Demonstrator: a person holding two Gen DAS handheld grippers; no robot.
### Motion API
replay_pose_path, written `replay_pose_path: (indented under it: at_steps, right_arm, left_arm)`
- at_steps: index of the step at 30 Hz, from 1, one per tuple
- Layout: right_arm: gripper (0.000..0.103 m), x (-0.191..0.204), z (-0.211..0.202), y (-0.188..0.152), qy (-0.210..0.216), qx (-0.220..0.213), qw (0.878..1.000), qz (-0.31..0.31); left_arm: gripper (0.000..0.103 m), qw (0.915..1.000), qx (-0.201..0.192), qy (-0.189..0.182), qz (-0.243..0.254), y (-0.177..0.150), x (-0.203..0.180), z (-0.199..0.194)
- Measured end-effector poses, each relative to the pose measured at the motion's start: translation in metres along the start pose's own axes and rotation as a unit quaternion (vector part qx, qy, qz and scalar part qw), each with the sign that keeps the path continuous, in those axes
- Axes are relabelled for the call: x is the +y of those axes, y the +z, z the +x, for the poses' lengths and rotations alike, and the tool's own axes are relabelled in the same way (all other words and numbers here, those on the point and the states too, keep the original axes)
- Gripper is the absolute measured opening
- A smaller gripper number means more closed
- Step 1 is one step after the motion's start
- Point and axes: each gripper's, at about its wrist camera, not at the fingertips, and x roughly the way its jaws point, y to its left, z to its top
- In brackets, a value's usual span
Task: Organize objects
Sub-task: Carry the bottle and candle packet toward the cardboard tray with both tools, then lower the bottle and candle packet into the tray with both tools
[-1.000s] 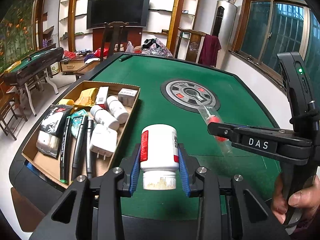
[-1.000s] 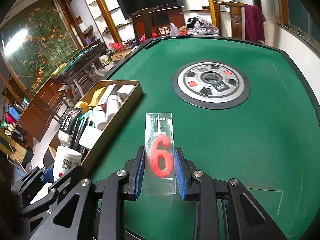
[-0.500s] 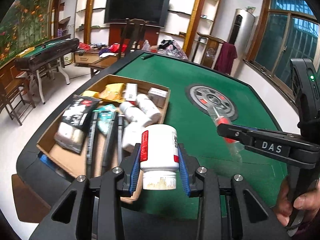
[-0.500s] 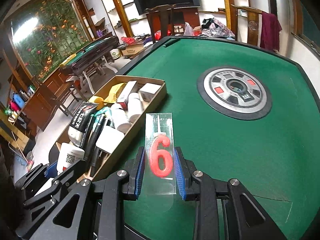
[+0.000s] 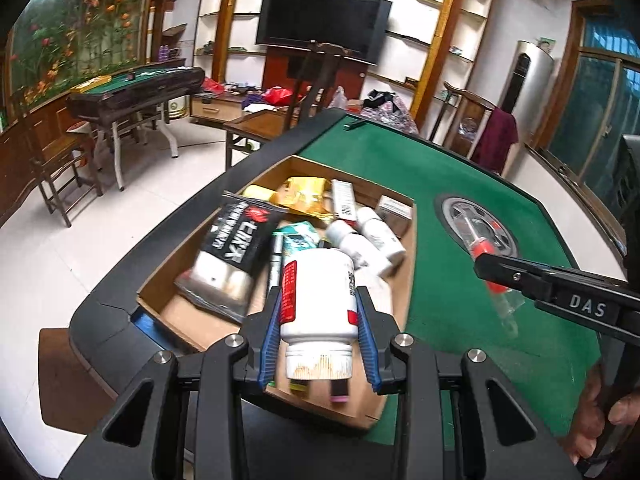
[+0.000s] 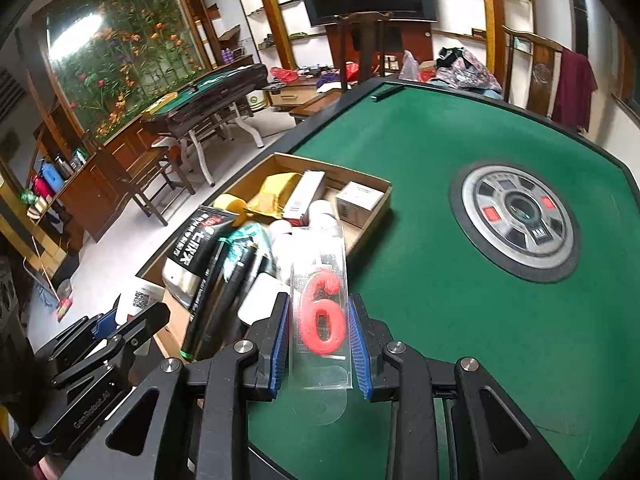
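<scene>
"DAS" on the right gripper [image 5: 494,268]; red "6" candle [image 6: 322,316]; "GenRobot.AI" on the left gripper [image 6: 132,320].

Left hand-held gripper [image 5: 318,342]: matt black plastic frame, ribbed blue pads [image 5: 270,338], bright metal screw heads [image 5: 234,341]. Right hand-held gripper [image 6: 319,347]: same finish. White bottle [image 5: 318,294]: smooth, slightly glossy plastic with a printed red-and-white label. Candle package [image 6: 320,312]: clear glossy plastic sleeve enclosing a red, waxy-looking numeral. Tabletop [image 6: 460,288]: matt green felt-like cloth with a smooth black rim. Centre disc [image 6: 520,210]: dull grey metal-look panel inside a black ring. Box [image 5: 404,280]: plain brown cardboard, matt, raw-edged. Black pouch [image 5: 230,258]: glossy film. Gold packet [image 5: 304,198]: shiny foil. Floor [image 5: 80,240]: glossy pale tile.
</scene>
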Motion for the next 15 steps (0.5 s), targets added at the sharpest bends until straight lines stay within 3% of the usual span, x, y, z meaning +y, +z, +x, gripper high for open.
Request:
replay_pose_path:
  at_steps: [15]
  right_arm:
    - [0.031,0.013,0.04,0.028,0.023,0.024,0.999,-0.001]
  left_arm:
    - [0.034,0.9994,0.02,0.017,-0.024,0.002,0.028,0.032]
